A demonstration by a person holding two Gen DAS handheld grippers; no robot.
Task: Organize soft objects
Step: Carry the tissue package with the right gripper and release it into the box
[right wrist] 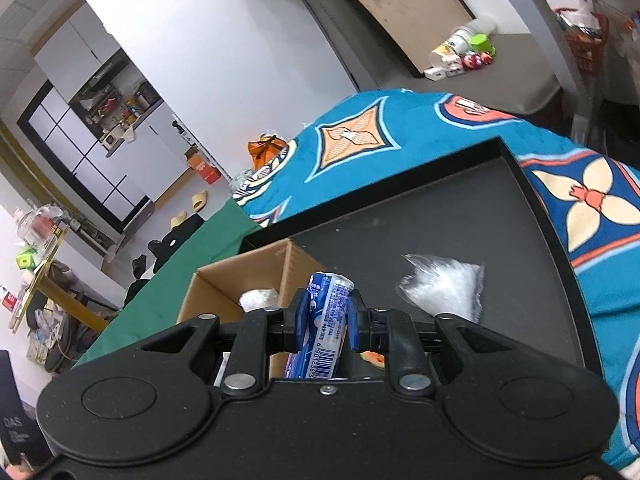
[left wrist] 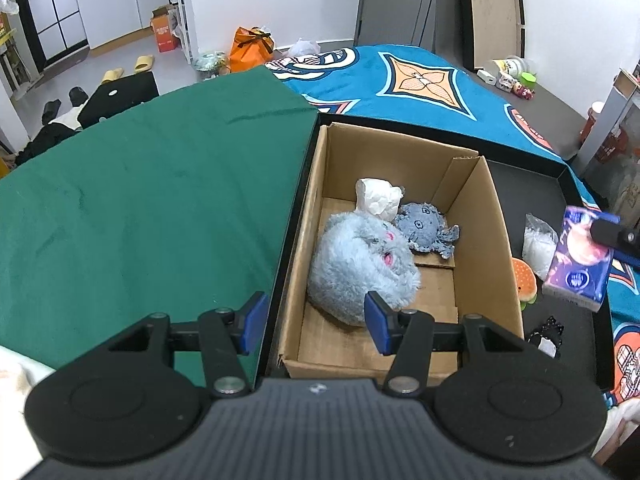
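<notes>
The left tongs (left wrist: 314, 322) hang released, blue pads apart with nothing between them, over the near end of the cardboard box (left wrist: 498, 240). Inside the box, nearest, lies a fluffy grey plush ball (left wrist: 360, 268); just behind it sit a small blue-grey octopus toy (left wrist: 426, 230) and a crumpled white wad (left wrist: 378, 198), both touching the plush. The box stands in a black tray (right wrist: 460, 216), which rests on a surface covered by a green cloth (left wrist: 140, 200) and a teal patterned cloth (left wrist: 400, 80). The right tongs (right wrist: 326, 326) are clenched on a blue tissue pack (right wrist: 326, 320), held off the tray to the right of the box. On the tray beside the box lie a burger-shaped toy (left wrist: 524, 276) and, farther back, a clear plastic bag (right wrist: 444, 288).
</notes>
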